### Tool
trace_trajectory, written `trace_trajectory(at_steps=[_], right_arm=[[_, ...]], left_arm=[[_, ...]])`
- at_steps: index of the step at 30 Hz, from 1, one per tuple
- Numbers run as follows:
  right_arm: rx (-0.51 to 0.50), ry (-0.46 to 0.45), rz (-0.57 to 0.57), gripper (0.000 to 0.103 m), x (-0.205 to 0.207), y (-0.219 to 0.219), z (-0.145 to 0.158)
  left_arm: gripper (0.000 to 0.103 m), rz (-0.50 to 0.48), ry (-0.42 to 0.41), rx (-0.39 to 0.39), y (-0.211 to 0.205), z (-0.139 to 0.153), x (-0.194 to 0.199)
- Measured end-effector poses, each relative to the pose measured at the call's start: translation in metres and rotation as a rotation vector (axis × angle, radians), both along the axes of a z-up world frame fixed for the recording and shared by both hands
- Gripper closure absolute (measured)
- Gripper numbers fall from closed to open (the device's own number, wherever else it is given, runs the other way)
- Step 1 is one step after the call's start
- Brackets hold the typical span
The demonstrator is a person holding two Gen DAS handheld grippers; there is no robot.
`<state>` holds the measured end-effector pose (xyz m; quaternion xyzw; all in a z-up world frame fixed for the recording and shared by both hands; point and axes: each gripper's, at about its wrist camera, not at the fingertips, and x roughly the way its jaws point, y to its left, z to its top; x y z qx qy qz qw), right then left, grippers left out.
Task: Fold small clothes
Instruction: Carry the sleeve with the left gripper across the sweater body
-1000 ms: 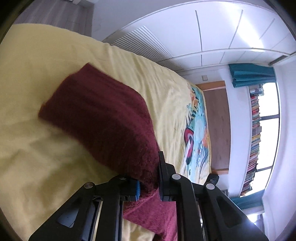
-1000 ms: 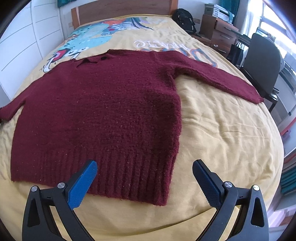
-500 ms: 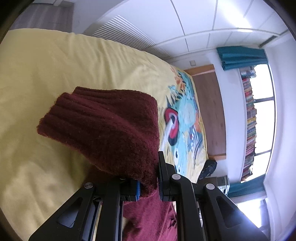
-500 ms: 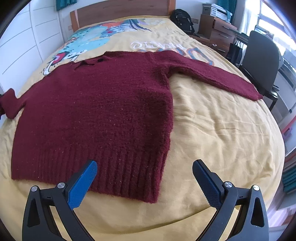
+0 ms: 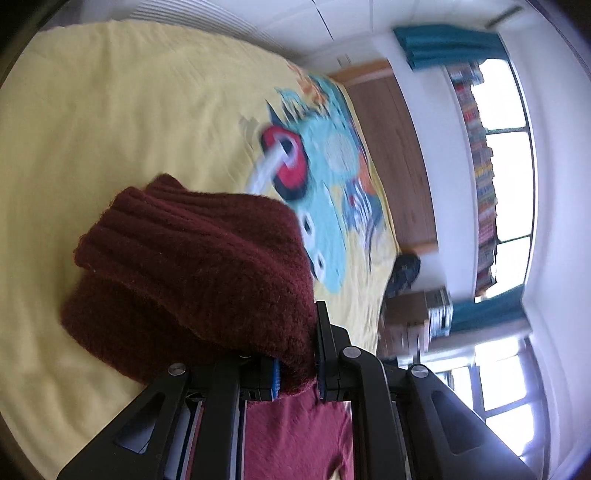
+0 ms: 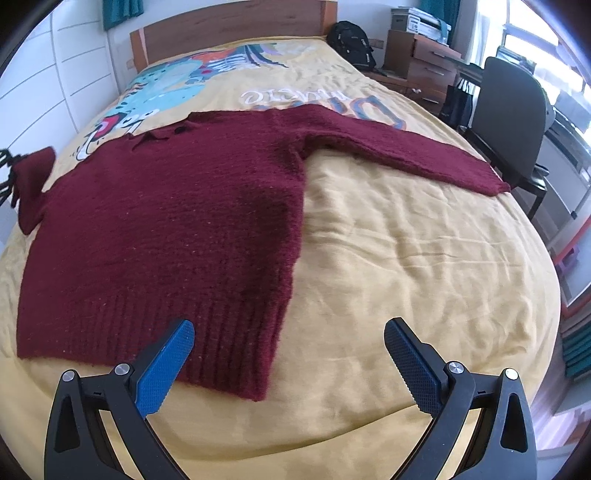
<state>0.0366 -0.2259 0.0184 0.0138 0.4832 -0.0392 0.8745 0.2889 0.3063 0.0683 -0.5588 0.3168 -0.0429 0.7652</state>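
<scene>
A dark red knitted sweater [image 6: 177, 221] lies flat on the yellow bedspread [image 6: 406, 258], hem toward me, its right sleeve [image 6: 413, 155] stretched out to the right. My left gripper [image 5: 297, 376] is shut on the left sleeve [image 5: 207, 273] and holds its ribbed cuff lifted and bunched above the bed; the lifted sleeve also shows at the left edge of the right wrist view [image 6: 33, 184]. My right gripper [image 6: 288, 354] is open and empty, just above the hem's right corner.
The bed has a wooden headboard [image 6: 229, 26] and a colourful print [image 6: 177, 92]. A black chair [image 6: 509, 122], a backpack [image 6: 351, 40] and wooden drawers [image 6: 421, 62] stand to the right. White wardrobe doors [image 6: 44, 92] are on the left.
My left gripper has lifted the left sleeve off the bed and carried it inward, toward the sweater's body. My right gripper has stayed open, and its view has drawn slightly back from the hem.
</scene>
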Motion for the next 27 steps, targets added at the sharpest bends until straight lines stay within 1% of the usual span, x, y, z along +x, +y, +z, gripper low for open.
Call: trace_trajectory(at_steps=[8,10,14,21,24,27], right_arm=[[0.024,0.003,-0.025,0.000,-0.004,-0.018,-0.005],[0.037,0.003,-0.030,0.000,-0.004,-0.022,-0.007],[0.060,0.007,-0.035,0.000,-0.004,-0.026,-0.012],[0.098,0.011,-0.049,0.000,-0.006,-0.034,-0.017],[0.112,0.014,-0.052,0.000,-0.006,-0.036,-0.019],[0.114,0.015,-0.049,0.000,-0.007,-0.036,-0.020]], left_arm=[[0.091,-0.176,0.004,0.033,-0.094,0.002,0.029],[0.091,-0.231,0.010,0.054,-0.122,0.002,0.035],[0.091,-0.321,0.024,0.091,-0.164,-0.002,0.039],[0.092,-0.453,0.070,0.171,-0.230,-0.018,0.034],[0.091,-0.493,0.091,0.195,-0.249,-0.025,0.030],[0.091,-0.531,0.119,0.248,-0.271,-0.033,0.027]])
